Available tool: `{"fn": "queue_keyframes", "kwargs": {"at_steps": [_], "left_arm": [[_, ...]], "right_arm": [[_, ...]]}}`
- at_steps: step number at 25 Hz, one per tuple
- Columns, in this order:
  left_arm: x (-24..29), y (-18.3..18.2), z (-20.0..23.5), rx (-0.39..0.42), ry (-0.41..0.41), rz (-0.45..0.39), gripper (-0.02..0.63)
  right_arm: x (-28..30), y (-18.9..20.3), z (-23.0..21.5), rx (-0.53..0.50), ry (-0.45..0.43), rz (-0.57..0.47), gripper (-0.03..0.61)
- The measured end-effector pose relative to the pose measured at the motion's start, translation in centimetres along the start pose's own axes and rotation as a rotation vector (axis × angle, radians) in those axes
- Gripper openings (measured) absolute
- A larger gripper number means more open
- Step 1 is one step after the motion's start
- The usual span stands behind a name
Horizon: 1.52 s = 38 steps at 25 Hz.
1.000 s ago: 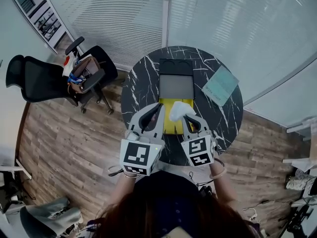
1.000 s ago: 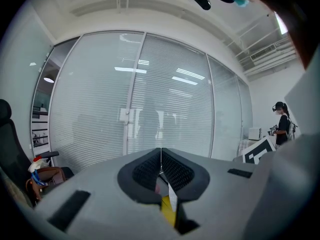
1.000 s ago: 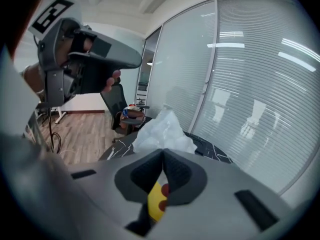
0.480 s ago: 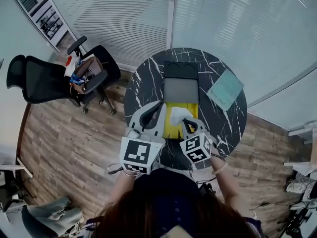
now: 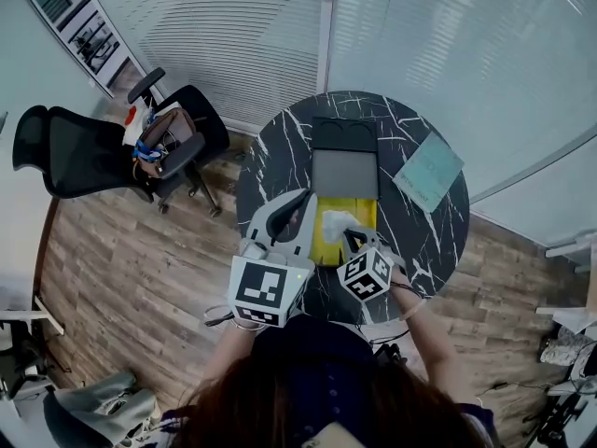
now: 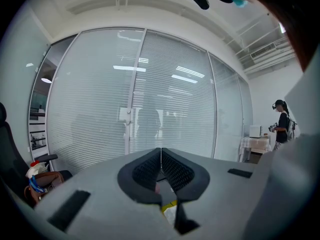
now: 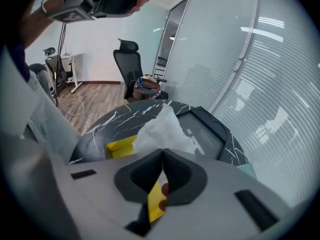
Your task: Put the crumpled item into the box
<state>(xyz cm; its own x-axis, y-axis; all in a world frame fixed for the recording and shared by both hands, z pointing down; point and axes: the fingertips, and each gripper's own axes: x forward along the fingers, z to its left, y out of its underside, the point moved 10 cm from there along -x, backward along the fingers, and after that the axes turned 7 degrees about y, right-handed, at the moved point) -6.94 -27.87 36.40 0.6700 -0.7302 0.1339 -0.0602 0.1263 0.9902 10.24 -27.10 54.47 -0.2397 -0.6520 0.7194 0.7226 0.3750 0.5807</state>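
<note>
A white crumpled paper hangs just over the open yellow box at the near side of the round black marble table. My right gripper is shut on the paper's lower end, which rises out from between the jaws. My left gripper is raised to the left of the yellow box. Its jaws are shut with nothing between them, and it points up at the glass wall.
A black tray with a grey inside lies behind the yellow box. A teal booklet sits at the table's right. Two black office chairs stand on the wood floor at left. A person stands far off.
My right gripper has come down and nearer with the crumpled paper, which now sits lower over the yellow box. The left gripper has hardly moved.
</note>
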Motion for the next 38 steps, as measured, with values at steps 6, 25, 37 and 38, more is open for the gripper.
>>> {"fn": "queue_keyframes", "kwargs": {"at_steps": [6,25,37,38], "left_arm": [[0.4,0.3,0.6,-0.006,-0.002,0.013,0.029],[1.3,1.0,1.4,-0.022,0.013,0.043,0.029],[1.7,1.3,1.6,-0.027,0.022,0.052,0.029],[1.7,1.3,1.6,-0.028,0.021,0.052,0.029]], "right_arm": [[2.3,1.2,0.5,-0.047,-0.046,0.06,0.025],[7.0,2.7,1.1,-0.103,-0.147,0.181,0.025],[8.4,3.1,0.9,-0.077,-0.18,0.233,0.026],[8.5,3.1,0.8,-0.072,-0.181,0.236,0.026]]}}
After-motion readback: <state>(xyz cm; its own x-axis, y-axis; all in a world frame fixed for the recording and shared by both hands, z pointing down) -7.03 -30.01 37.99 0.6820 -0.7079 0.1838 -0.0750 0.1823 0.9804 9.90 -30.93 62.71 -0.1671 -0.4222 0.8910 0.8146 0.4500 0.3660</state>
